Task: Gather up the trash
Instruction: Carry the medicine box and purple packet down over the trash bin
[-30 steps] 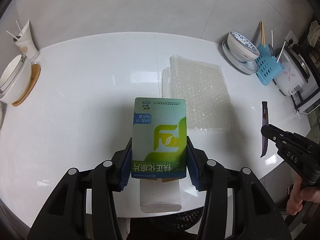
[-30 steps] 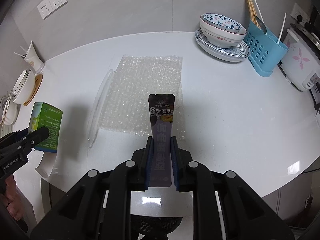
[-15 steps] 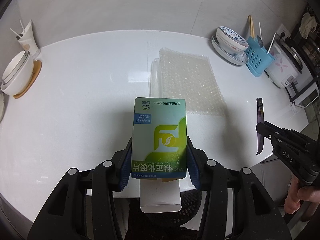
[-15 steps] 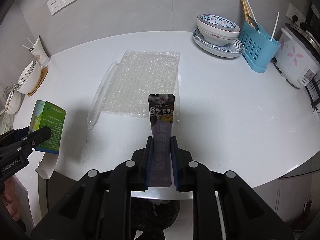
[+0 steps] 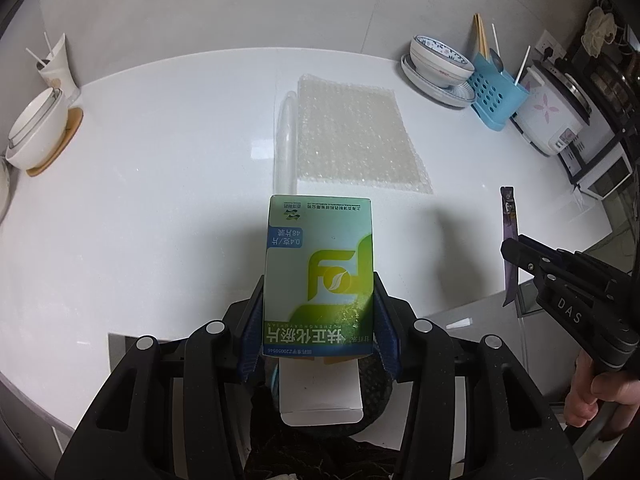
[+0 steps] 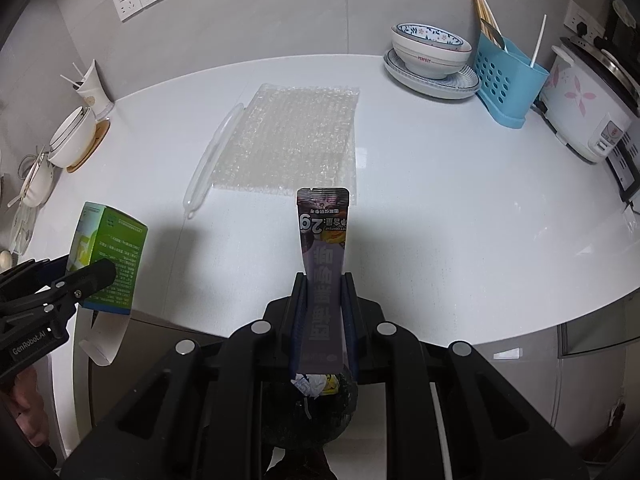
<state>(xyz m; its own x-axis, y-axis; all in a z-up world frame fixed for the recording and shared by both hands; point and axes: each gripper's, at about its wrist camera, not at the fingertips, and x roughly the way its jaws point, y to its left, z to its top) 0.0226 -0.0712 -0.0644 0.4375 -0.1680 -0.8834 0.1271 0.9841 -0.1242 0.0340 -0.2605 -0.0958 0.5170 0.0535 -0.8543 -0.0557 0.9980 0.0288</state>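
My left gripper (image 5: 319,322) is shut on a green and white medicine box (image 5: 319,276) with its white end flap hanging open below. The box also shows in the right wrist view (image 6: 110,258). My right gripper (image 6: 323,300) is shut on a long purple sachet (image 6: 323,264), which also shows in the left wrist view (image 5: 509,232). Both are held above the near edge of the white counter (image 5: 160,168). A black mesh bin (image 6: 320,408) with wrappers inside lies below the right gripper. A bubble-wrap sheet (image 5: 352,136) and a clear plastic strip (image 5: 282,136) lie on the counter.
At the back right stand stacked bowls on a plate (image 6: 430,58), a blue utensil holder (image 6: 506,80) and a rice cooker (image 6: 588,108). At the left are white bowls on a wooden coaster (image 5: 38,132) and a paper cup (image 5: 56,68).
Both grippers have pulled back from the counter toward its near edge, each still holding its item. The counter edge and the bin below now show more.
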